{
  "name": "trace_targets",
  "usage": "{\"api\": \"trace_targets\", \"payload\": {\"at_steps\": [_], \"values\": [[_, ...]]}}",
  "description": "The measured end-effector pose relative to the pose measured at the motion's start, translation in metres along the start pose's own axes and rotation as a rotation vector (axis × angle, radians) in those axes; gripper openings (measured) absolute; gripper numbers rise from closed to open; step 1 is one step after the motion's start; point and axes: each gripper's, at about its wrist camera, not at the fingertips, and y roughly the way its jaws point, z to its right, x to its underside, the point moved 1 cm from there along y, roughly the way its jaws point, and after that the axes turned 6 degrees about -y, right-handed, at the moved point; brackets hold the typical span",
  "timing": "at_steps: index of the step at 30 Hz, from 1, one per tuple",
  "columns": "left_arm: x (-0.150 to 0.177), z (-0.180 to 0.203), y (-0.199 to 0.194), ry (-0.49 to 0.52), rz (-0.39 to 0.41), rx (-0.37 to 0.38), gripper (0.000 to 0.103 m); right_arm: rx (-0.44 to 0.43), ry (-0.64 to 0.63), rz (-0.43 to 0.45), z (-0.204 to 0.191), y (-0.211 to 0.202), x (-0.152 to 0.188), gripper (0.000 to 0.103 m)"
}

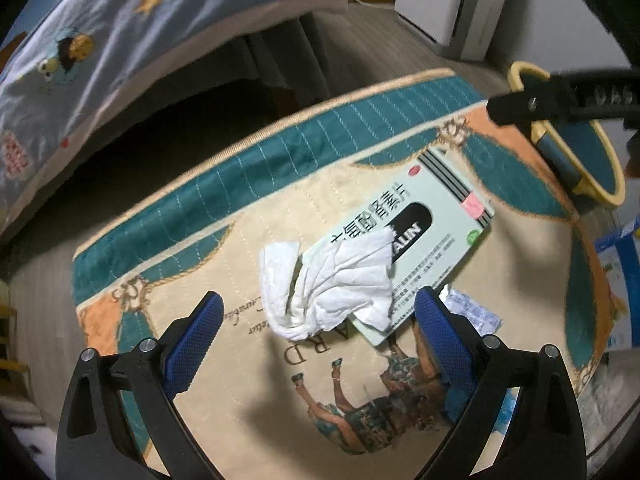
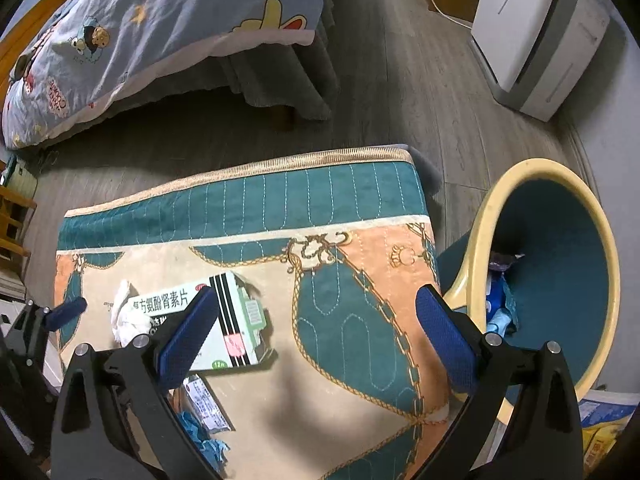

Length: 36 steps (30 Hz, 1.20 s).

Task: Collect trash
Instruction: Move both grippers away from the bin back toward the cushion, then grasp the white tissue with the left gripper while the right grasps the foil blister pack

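On the quilted mat [image 1: 248, 240], a padded cloth in teal, cream and orange with stitched lines and a printed horse figure, four pieces of trash can be counted: one crumpled white tissue [image 1: 328, 288], one flat pale-green medicine box [image 1: 432, 224] with black stripes and printed characters, one small foil sachet [image 1: 472, 312] and one scrunched blue scrap [image 2: 200, 436]. The tissue lies near the mat's middle, soft and creased, draped over the box's nearer end and hiding part of its lettering. The sachet peeks out just beside the box's lower edge, mostly covered by a tool finger, its print too small to read. The blue scrap sits at the mat's near edge, cut off by the right tool. One round bin [image 2: 556, 280], smooth cream rim and teal inside, stands just off the mat's right corner, with a few blue and dark scraps inside that are hard to identify. The left tool [image 1: 320, 308] hovers with its textured blue pads spread wide on either side of the tissue, touching nothing. The right tool [image 2: 316, 304] is likewise spread wide and empty above the mat. A patterned blue quilt [image 2: 160, 20] lies beyond the mat's far edge.
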Motion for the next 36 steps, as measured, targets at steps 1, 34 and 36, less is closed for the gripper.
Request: {"api": "trace_targets", "payload": {"at_steps": [1, 34, 36], "values": [[0.0, -0.001, 0.002, -0.001, -0.006, 0.005, 0.095, -0.001, 0.003, -0.002, 0.001, 0.001, -0.001, 0.097], [0.005, -0.036, -0.066, -0.143, 0.101, 0.084, 0.015, -0.049, -0.184, -0.101, -0.072, 0.013, 0.062, 0.097], [0.004, -0.036, -0.073, -0.149, 0.121, 0.092, 0.015, -0.059, -0.165, -0.102, -0.076, 0.015, 0.067, 0.097]]}}
